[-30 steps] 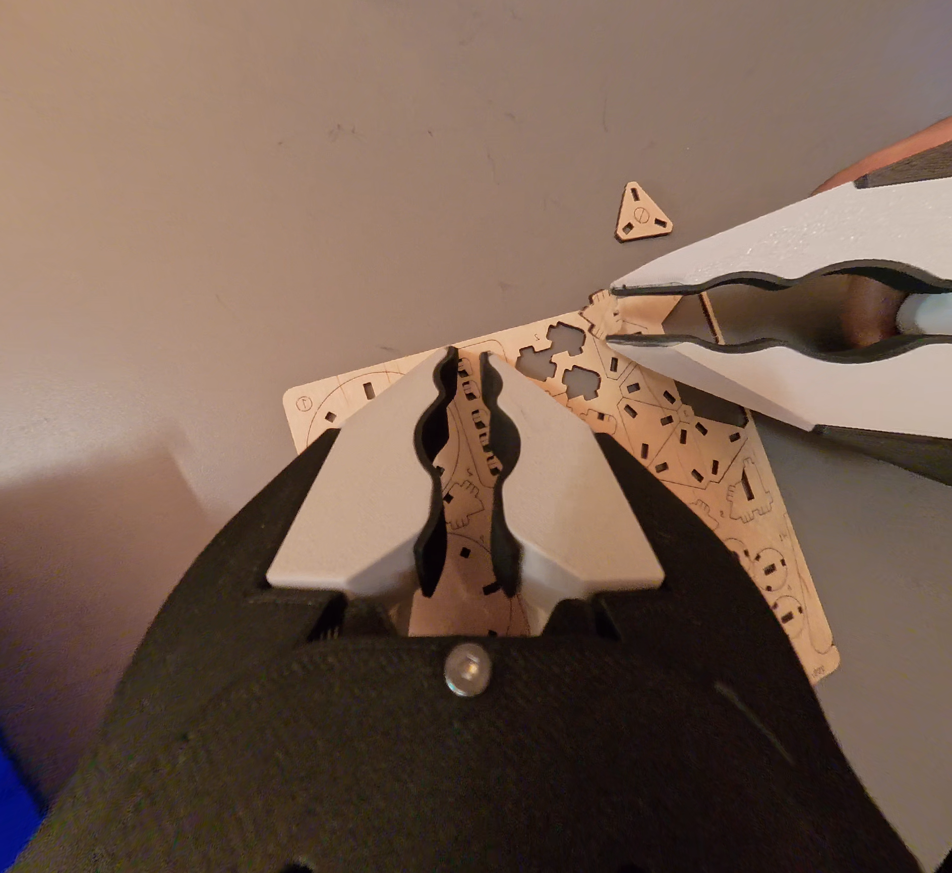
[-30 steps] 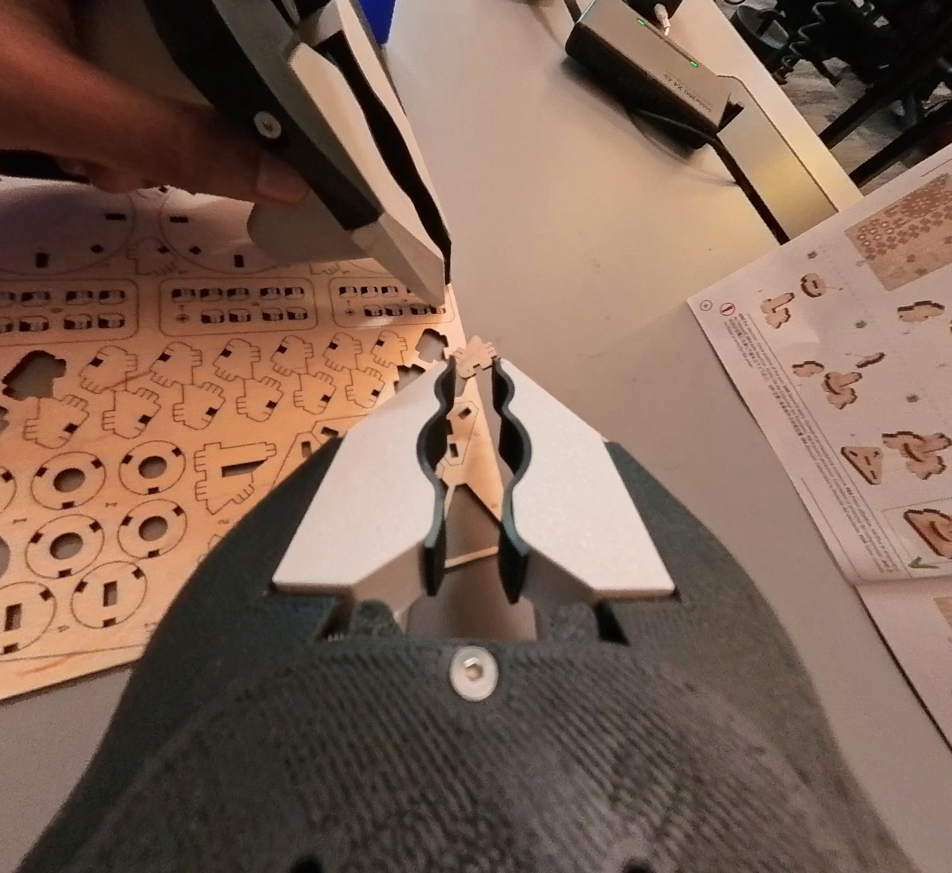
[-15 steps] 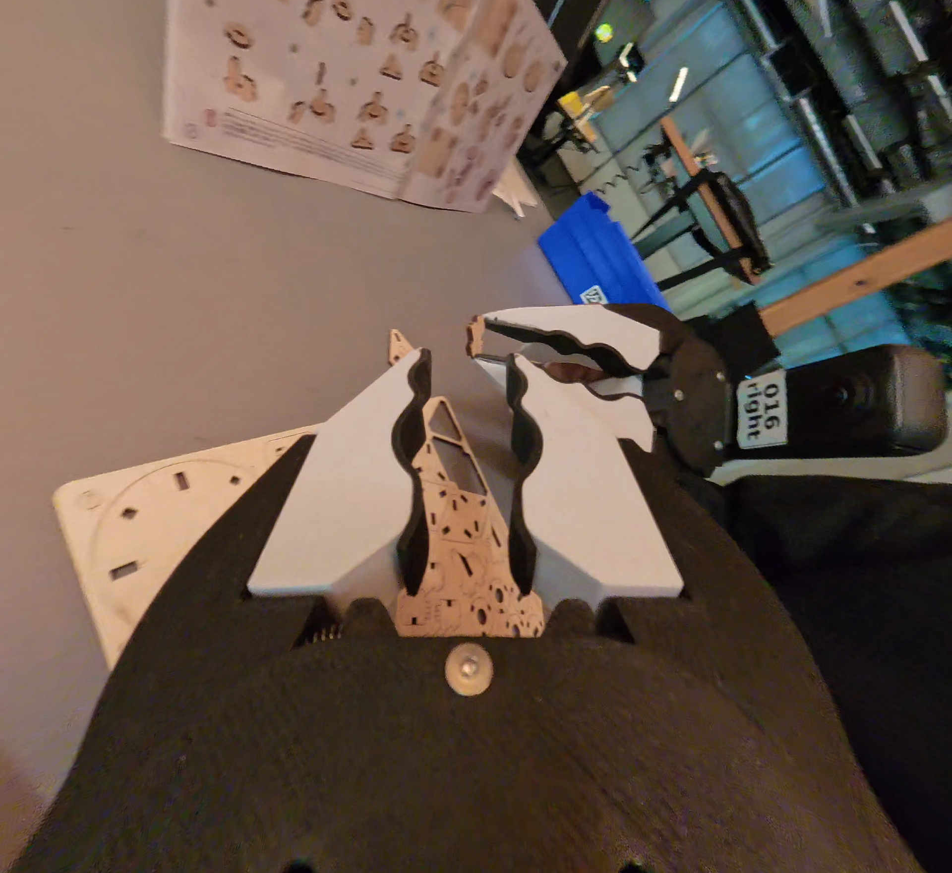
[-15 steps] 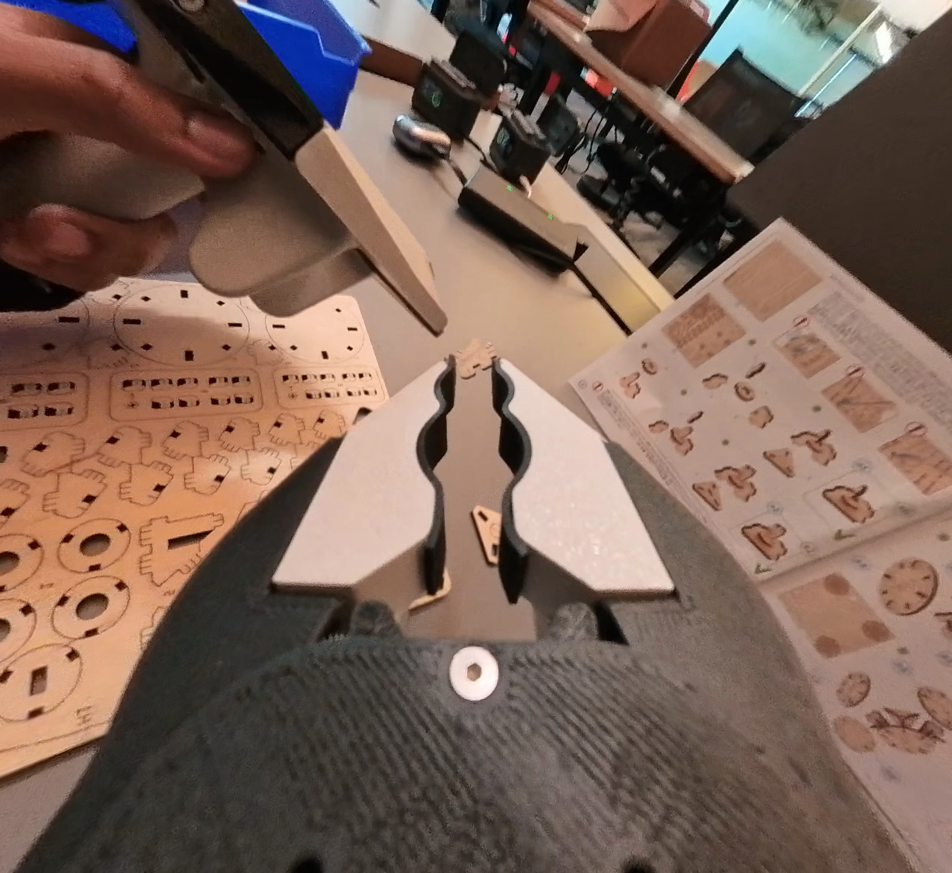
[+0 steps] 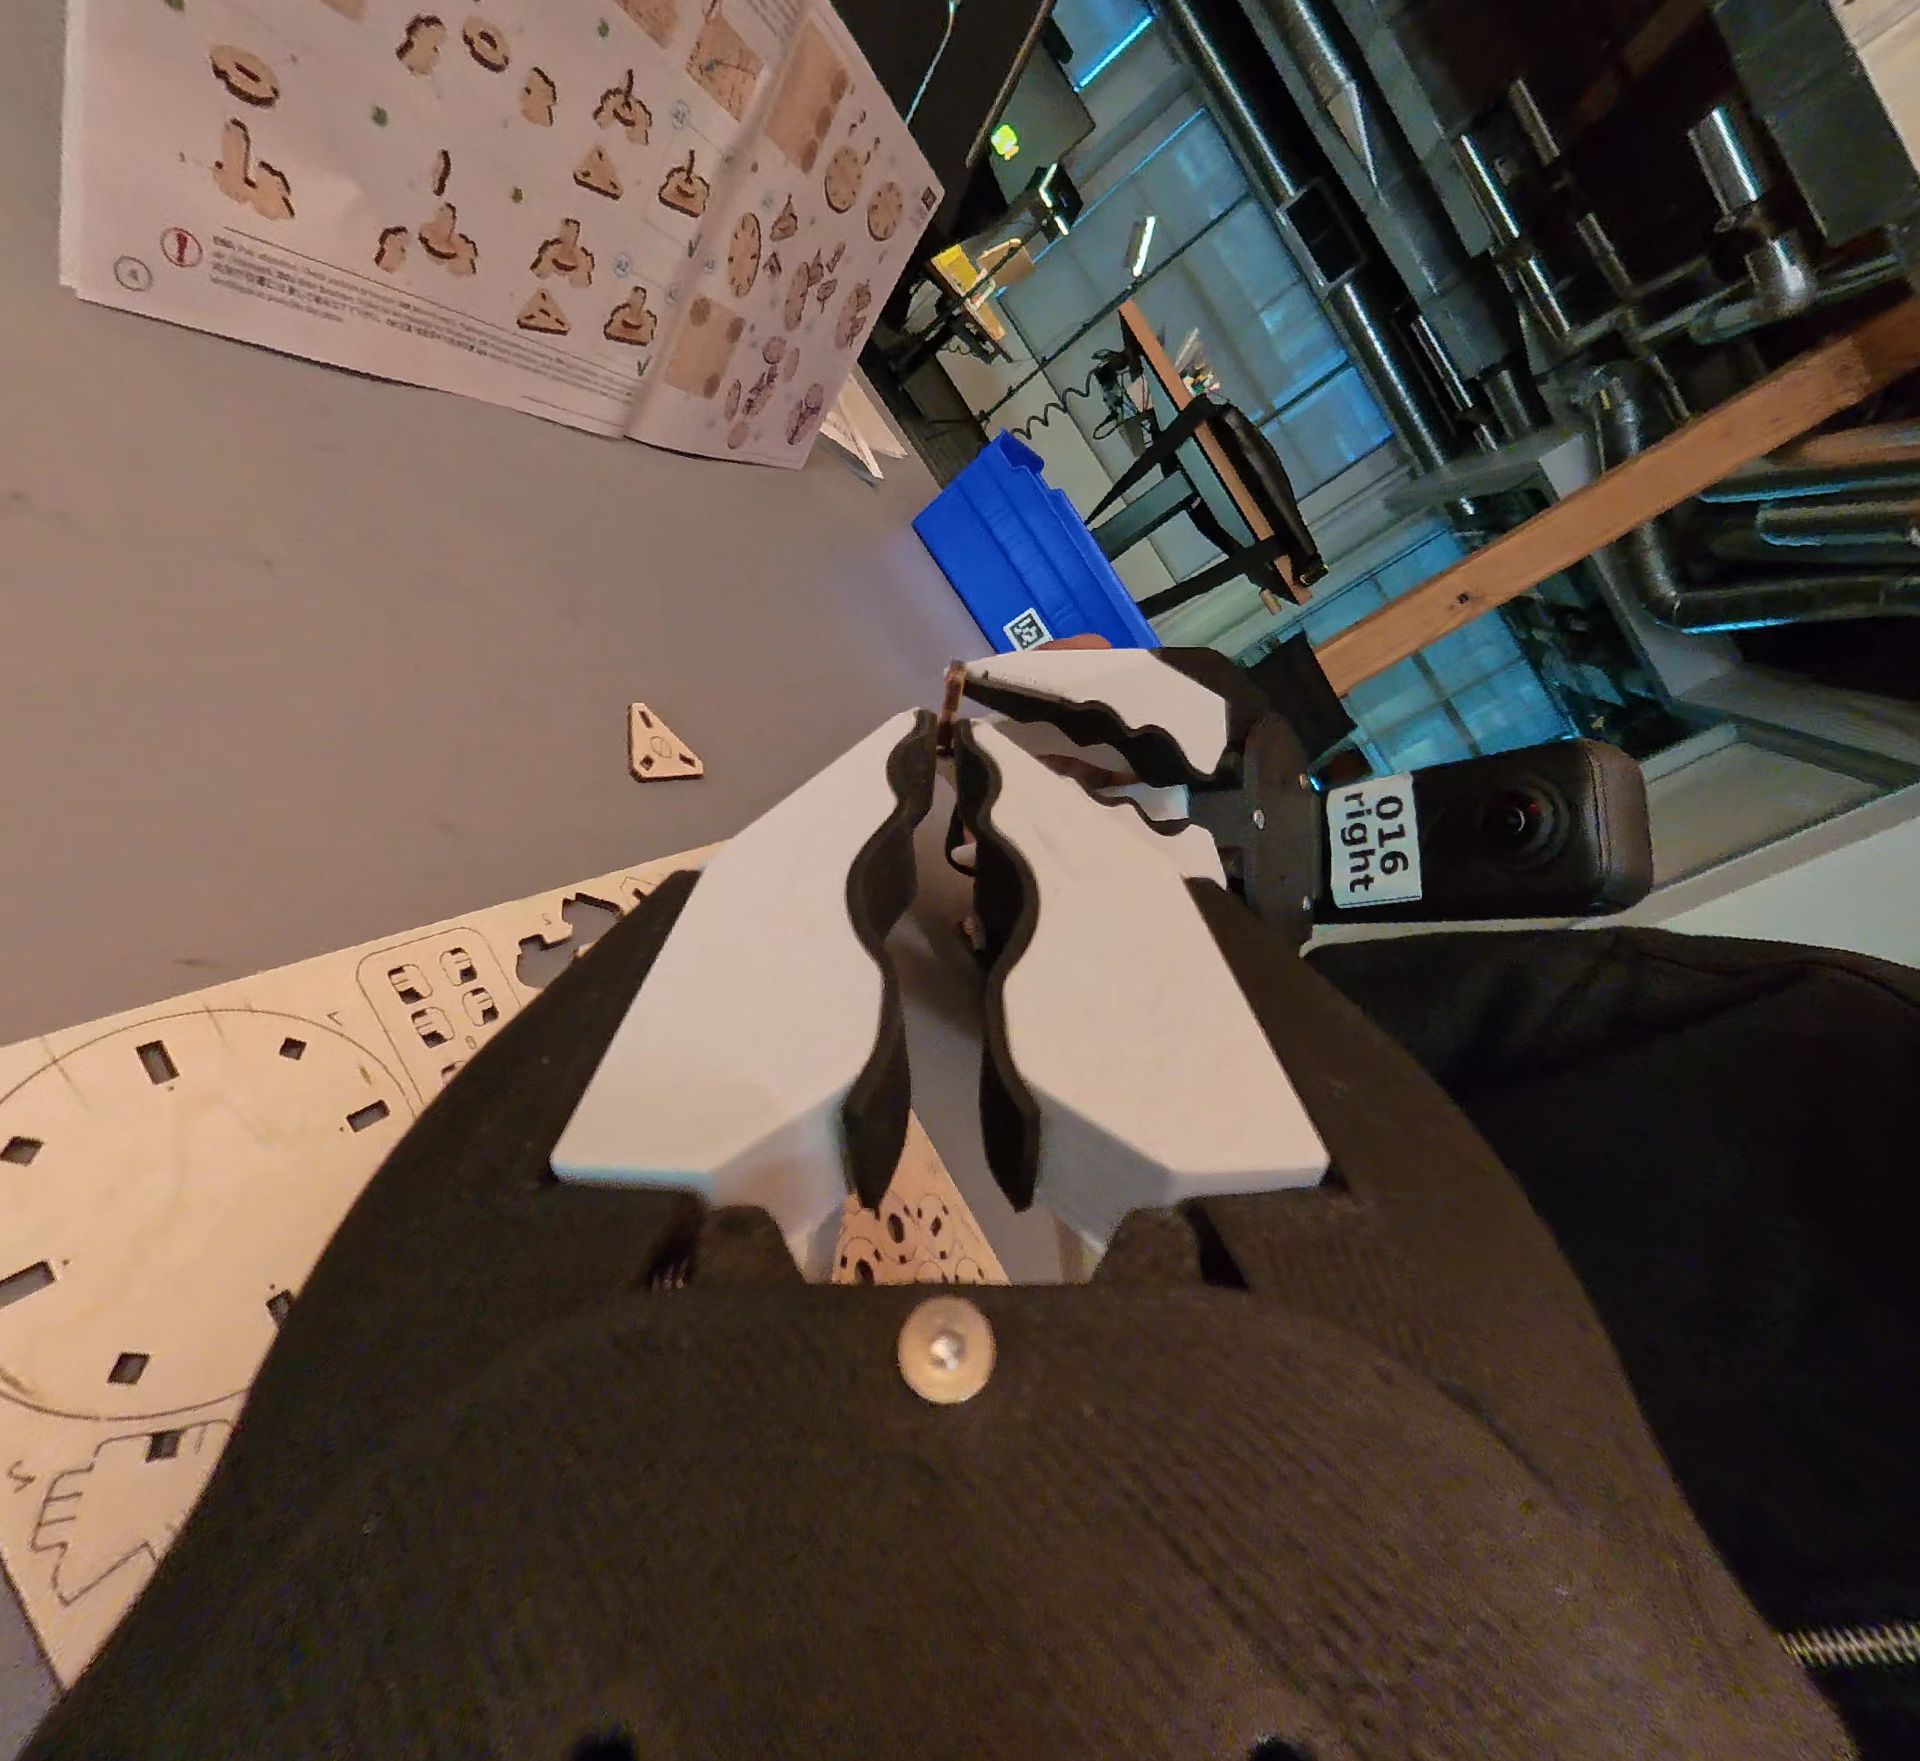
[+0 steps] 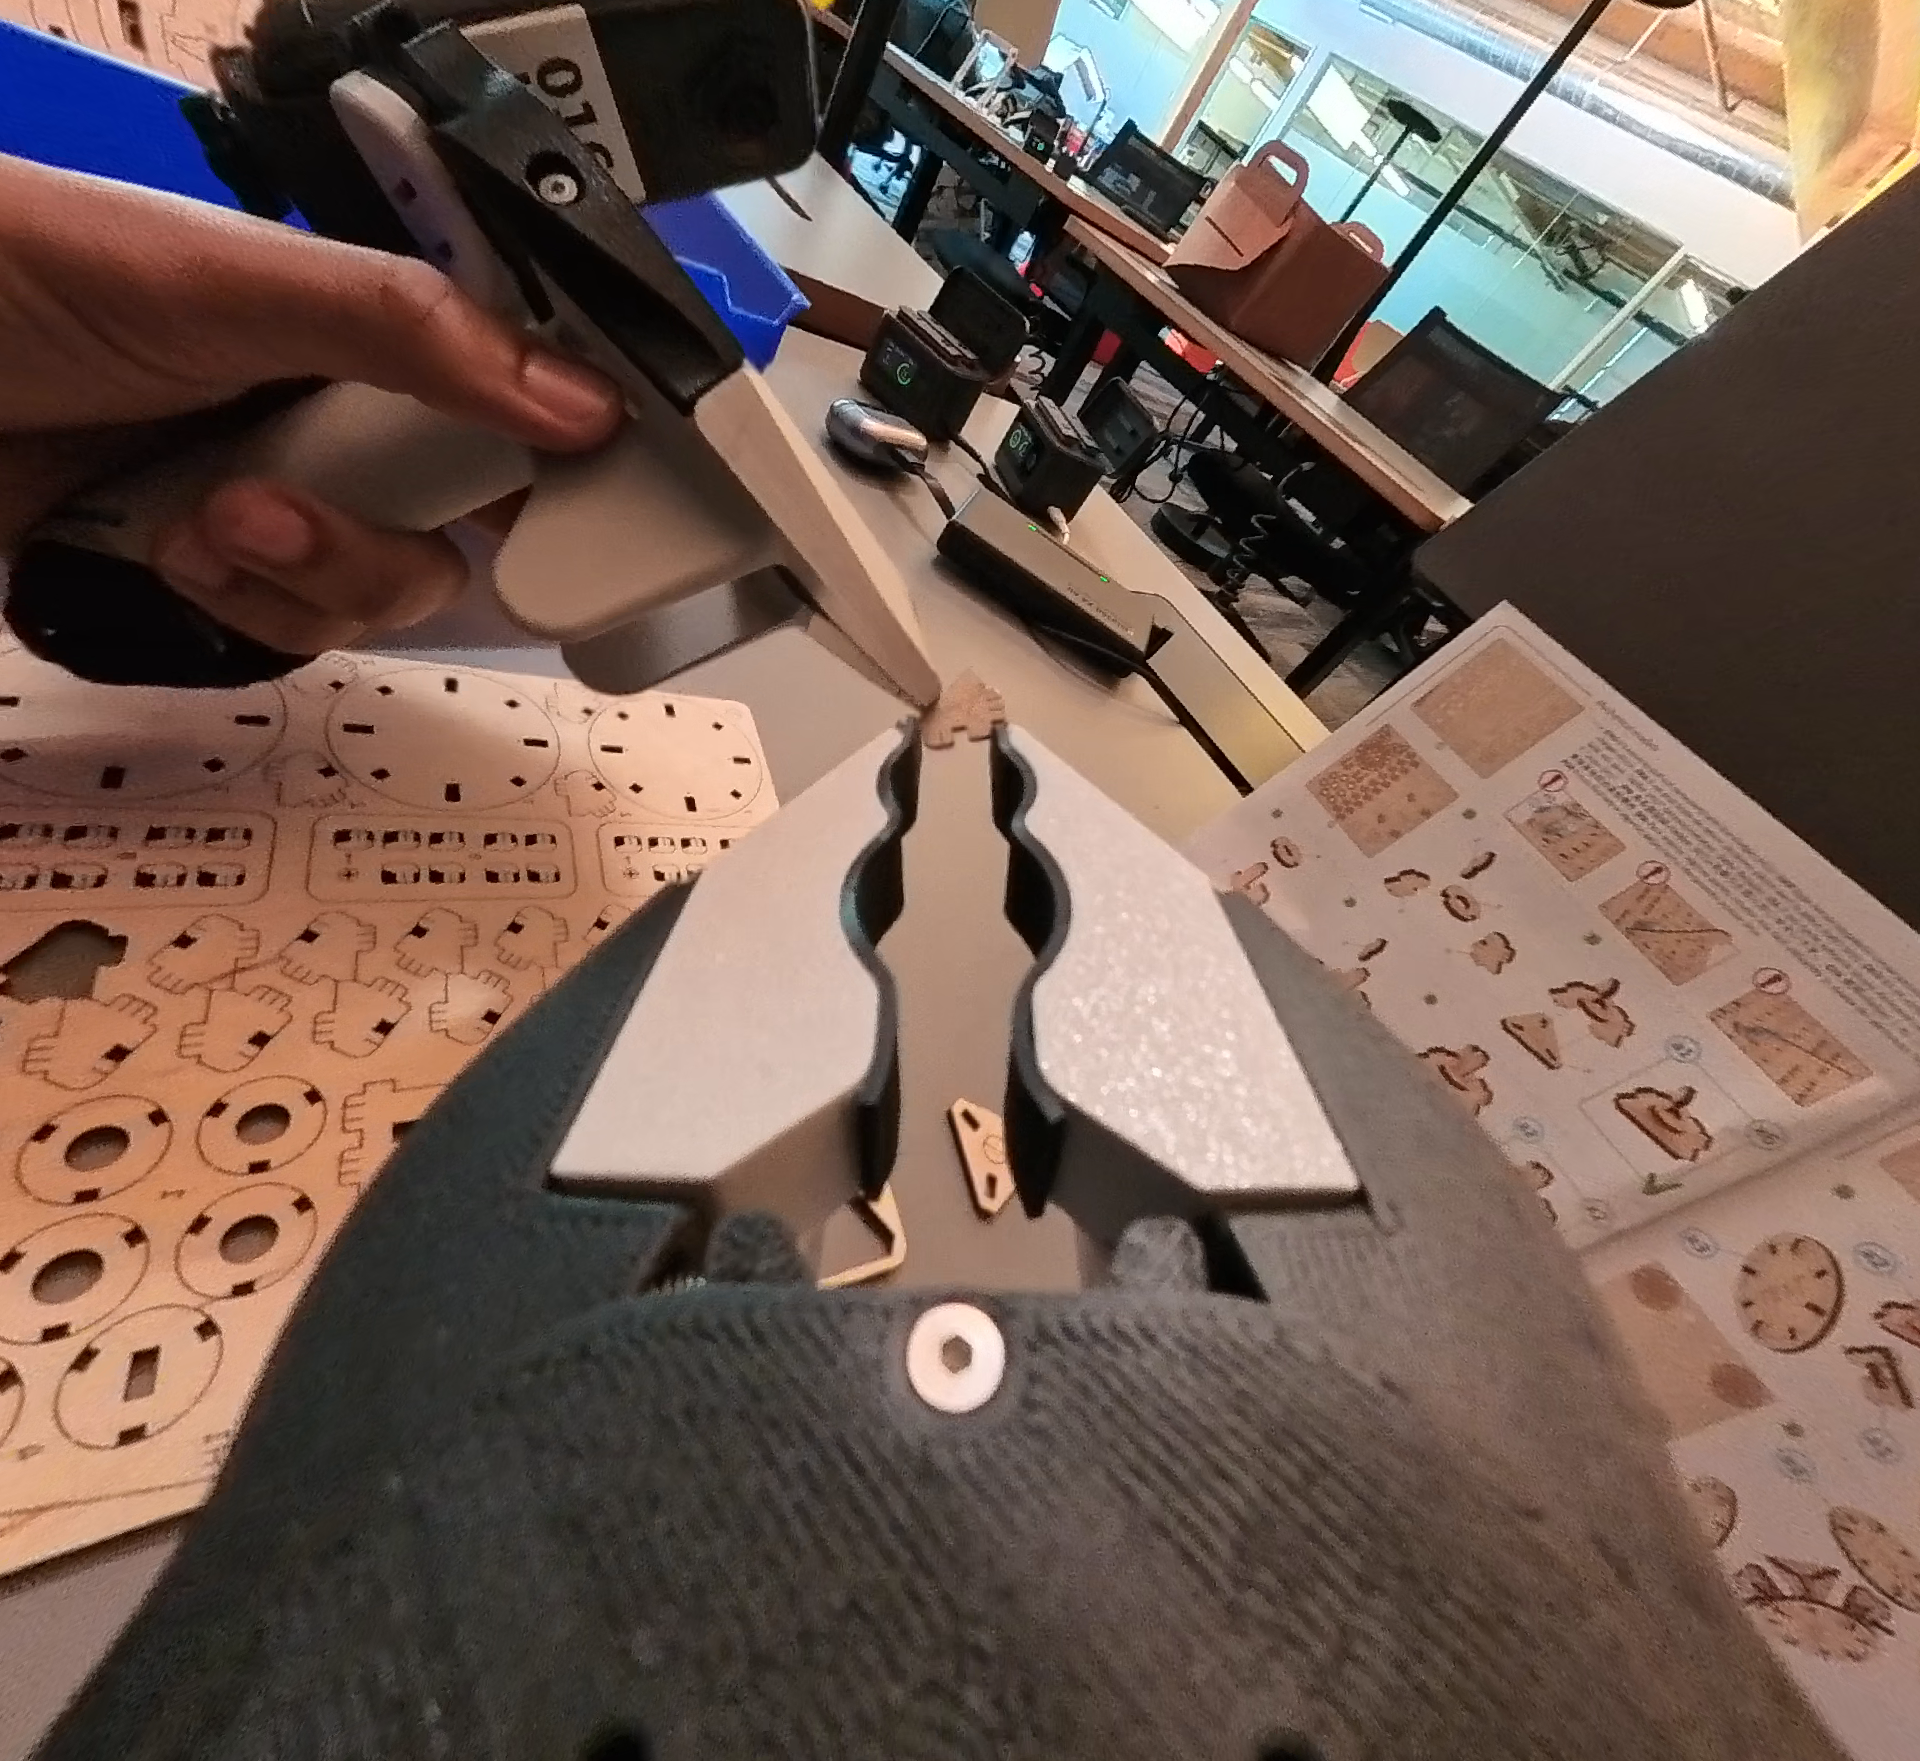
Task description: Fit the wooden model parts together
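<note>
1. right gripper (image 6: 951,737): fingertips pinch a small wooden cut-out piece (image 6: 964,712) across its width; piece pokes out past the tips, held up off the table (image 6: 582,1181) (not resting on anything); only the very tips bite, the wavy pads further back stand apart with nothing between them
2. left gripper (image 5: 940,732): tips pressed together on the thin edge of the same piece (image 5: 949,703), seen edge-on as a dark sliver between its tips and the right gripper's; from the right wrist view its finger (image 6: 831,558) comes in from upper left and meets the piece at its left edge
3. so both tongs are on one piece at once, meeting nearly tip to tip in mid-air; my read: a two-point hold keeps a small flat part from twisting, since each tool has just a narrow bite
4. a person's hand (image 6: 260,423) wraps the left gripper's handle, fingers on the trigger; consistent with squeezed-shut tips
5. below left: laser-cut plywood sheet (image 6: 312,880) flat on the table, rows of parts in it, at least one empty hole (image 6: 57,958) at its left
6. loose triangular wooden piece (image 5: 657,747) lies flat on the table, apart from both grippers; nothing touches it
7. printed instruction sheet (image 6: 1558,932) lies open at the right, well apart from the grip point; blue bin (image 5: 1023,558) stands beyond the grippers
</note>
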